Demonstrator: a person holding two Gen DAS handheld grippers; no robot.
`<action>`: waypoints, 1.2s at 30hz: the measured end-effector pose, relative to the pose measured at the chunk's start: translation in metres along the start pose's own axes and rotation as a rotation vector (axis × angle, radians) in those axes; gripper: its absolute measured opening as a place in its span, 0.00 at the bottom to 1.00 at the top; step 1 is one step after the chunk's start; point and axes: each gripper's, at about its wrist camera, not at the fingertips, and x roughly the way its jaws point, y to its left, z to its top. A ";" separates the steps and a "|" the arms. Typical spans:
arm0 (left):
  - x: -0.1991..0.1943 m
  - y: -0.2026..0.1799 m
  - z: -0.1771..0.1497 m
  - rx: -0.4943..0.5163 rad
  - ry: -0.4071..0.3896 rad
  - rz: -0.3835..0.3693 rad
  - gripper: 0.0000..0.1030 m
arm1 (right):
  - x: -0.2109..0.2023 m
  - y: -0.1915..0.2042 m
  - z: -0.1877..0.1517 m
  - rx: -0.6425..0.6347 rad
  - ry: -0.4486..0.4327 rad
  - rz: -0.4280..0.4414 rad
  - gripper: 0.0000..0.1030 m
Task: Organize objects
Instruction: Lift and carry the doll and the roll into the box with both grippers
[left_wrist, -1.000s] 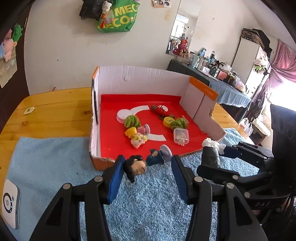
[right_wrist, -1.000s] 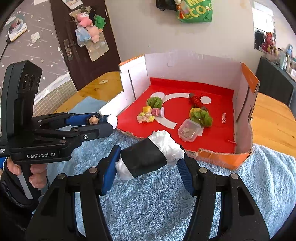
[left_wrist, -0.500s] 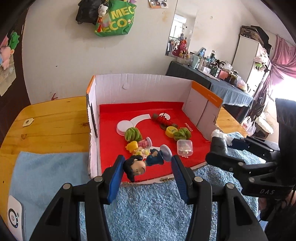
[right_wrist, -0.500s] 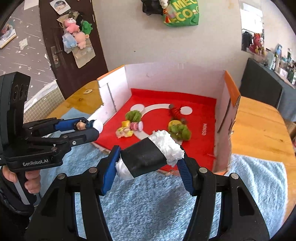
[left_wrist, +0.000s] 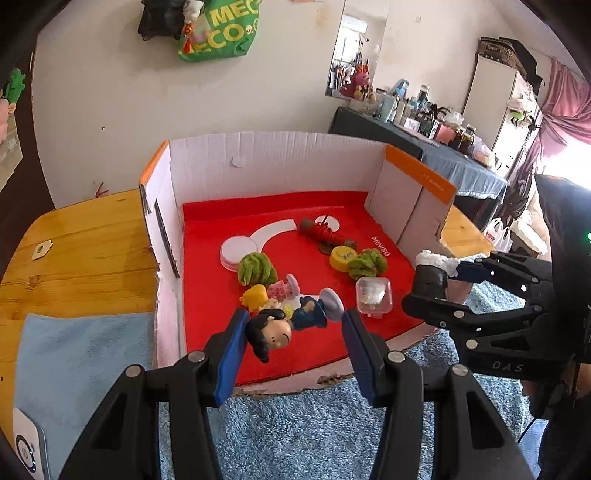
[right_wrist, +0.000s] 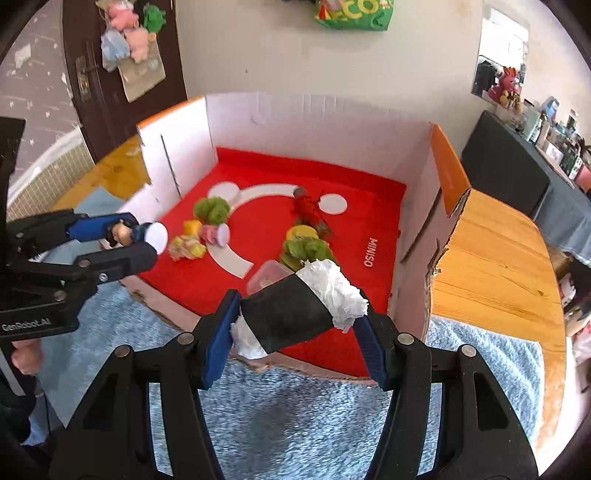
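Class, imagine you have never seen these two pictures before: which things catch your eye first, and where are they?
The open cardboard box with the red floor fills the middle, with small toys scattered inside. In front, the left gripper holds a dark-haired cartoon figurine, and the right gripper clamps a black-wrapped roll stuffed with white paper, both above the blue fluffy towel.

Room: off-white wall (left_wrist: 110, 110) bearing a green bag (left_wrist: 218, 33); mirror (left_wrist: 354, 55) right of the bag; dark door (right_wrist: 122, 74) left; cluttered dark-clothed sideboard (left_wrist: 424, 155) below the mirror; pink curtain (left_wrist: 565, 107) beyond, daylit.
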 end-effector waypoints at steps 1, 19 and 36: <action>0.002 0.001 0.000 0.001 0.007 0.002 0.52 | 0.002 -0.001 0.001 -0.003 0.009 -0.003 0.56; 0.033 0.006 -0.005 0.015 0.118 0.000 0.52 | 0.019 -0.007 0.003 0.017 0.113 0.074 0.56; 0.043 0.012 -0.001 0.034 0.077 0.068 0.52 | 0.026 0.013 0.005 0.047 0.060 0.114 0.56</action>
